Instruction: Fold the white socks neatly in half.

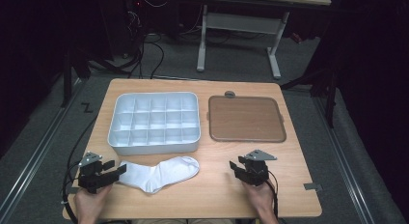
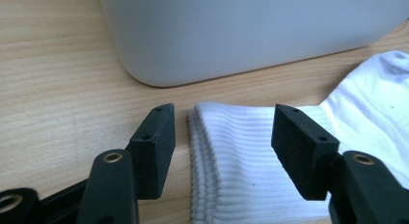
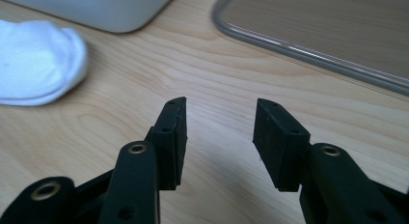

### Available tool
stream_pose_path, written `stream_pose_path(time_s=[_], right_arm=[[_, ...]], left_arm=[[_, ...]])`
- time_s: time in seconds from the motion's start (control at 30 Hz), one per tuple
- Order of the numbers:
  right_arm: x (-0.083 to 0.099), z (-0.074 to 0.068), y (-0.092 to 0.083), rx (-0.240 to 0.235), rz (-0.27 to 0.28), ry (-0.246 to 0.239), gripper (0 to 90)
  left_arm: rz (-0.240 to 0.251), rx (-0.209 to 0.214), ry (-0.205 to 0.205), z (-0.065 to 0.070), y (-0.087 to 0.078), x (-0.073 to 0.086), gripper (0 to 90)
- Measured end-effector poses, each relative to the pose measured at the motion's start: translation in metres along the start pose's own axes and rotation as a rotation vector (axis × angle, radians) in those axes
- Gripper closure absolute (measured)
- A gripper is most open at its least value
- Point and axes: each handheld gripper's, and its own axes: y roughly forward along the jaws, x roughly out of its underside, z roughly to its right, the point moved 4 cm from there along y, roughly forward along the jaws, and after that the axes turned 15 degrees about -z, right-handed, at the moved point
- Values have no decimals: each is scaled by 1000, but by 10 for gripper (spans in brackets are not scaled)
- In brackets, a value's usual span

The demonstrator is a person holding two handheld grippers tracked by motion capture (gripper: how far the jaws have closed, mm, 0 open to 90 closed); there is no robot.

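1 white ribbed sock (image 1: 161, 173) lies flat, cuff leftward.

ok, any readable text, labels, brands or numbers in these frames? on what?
None can be read.
White sock: ribbed cuff, no print showing.
Compartment tray: plain white wall.
Brown lid: no label.
Left gripper and right gripper: bare black fingers.
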Motion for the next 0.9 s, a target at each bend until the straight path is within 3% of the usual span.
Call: stream_pose_path(time_s=[0.23,0.63,0.9], right_arm=[[-11,-29,12,-52,-19,-76,572],[-38,-72,32,-136,-8,-135,576],[-44,-87,49,-159,-39,-147,619]], left_arm=[[-8,-19,-18,-3,5,5,425],[-17,-55,-25,-8,8,10,442],[-23,-55,-13,-8,8,13,495]])
